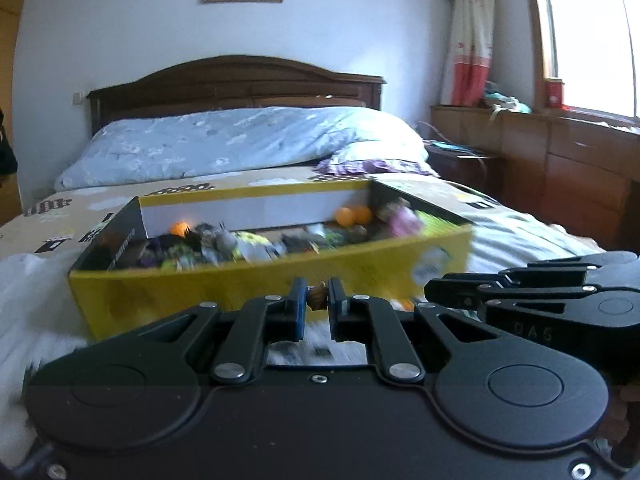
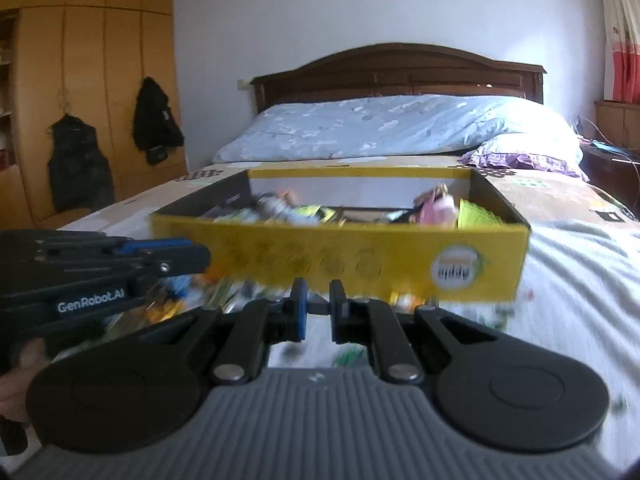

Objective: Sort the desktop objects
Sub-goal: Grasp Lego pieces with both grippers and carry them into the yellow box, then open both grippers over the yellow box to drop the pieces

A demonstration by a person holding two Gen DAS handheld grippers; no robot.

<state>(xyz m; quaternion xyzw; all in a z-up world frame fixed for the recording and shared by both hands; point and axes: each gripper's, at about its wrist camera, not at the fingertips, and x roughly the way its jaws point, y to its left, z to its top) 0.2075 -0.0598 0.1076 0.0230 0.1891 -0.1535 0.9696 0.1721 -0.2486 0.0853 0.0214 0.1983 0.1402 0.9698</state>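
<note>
While my left tongs [image 1: 317, 300] sit low before the yellow box [image 1: 280, 284]: left view.
Left tongs: pinched on a small brown item [image 1: 318, 295], too blurred to name.
Box: on the bed [image 1: 532, 236], full of mixed small objects, two orange balls [image 1: 354, 215] at its far right corner.
Right tongs, side-on: at right [image 1: 430, 290], state unclear here.

Right view: my right tongs [image 2: 318, 300].
Right tongs: closed on a small dark bit [image 2: 319, 301], unidentifiable.
Box: straight ahead [image 2: 340, 260], near.
Loose clutter [image 2: 192, 300]: on sheet beneath box, blurred.
Left tongs: at left [image 2: 206, 258].
</note>
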